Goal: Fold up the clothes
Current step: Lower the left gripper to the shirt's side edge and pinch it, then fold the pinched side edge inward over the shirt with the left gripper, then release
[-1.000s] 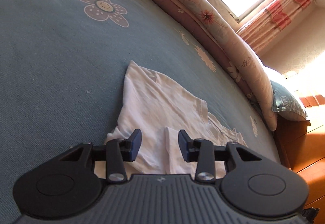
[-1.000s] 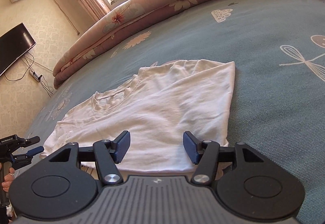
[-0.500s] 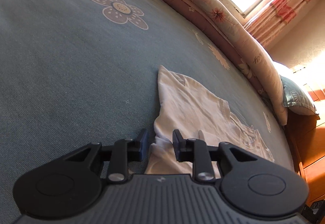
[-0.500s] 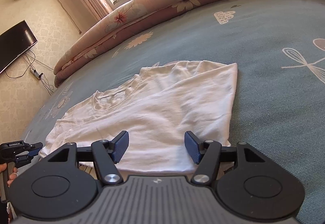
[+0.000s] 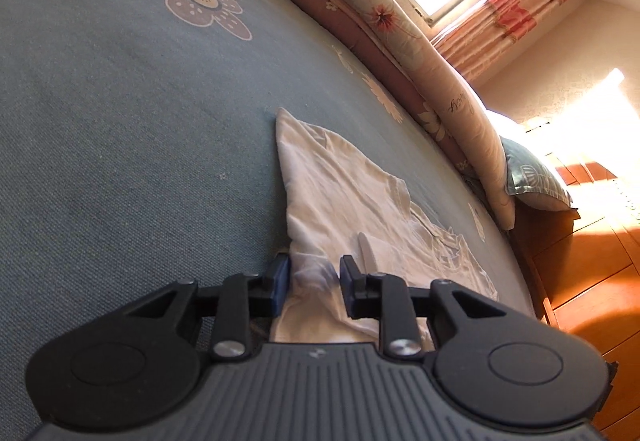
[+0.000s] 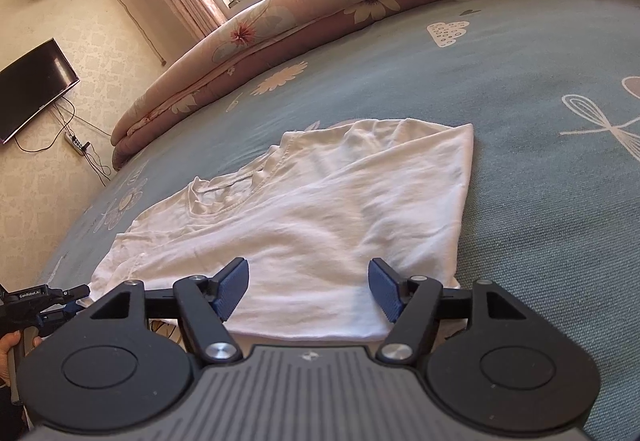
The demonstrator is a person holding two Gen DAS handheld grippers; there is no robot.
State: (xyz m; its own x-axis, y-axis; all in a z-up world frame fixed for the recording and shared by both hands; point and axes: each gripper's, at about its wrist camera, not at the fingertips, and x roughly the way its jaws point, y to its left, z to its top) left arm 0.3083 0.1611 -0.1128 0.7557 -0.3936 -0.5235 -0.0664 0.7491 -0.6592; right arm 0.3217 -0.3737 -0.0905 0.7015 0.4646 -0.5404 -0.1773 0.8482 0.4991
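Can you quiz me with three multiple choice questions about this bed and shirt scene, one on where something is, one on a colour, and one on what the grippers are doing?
1. Where does the shirt lie?
A. On the bed cover
B. On the floor
C. On the rolled quilt

2. What colour is the shirt?
A. Red
B. White
C. Black

3. How do the two grippers stand?
A. Both wide open
B. Both shut on nothing
C. Left gripper narrowed around a bunch of cloth, right gripper wide open

Answers:
1 A, the shirt is spread on the blue-grey cover.
2 B, the cloth is plainly white in both views.
3 C, shirt cloth sits bunched between the left fingers, while the right fingers stand far apart above the hem.
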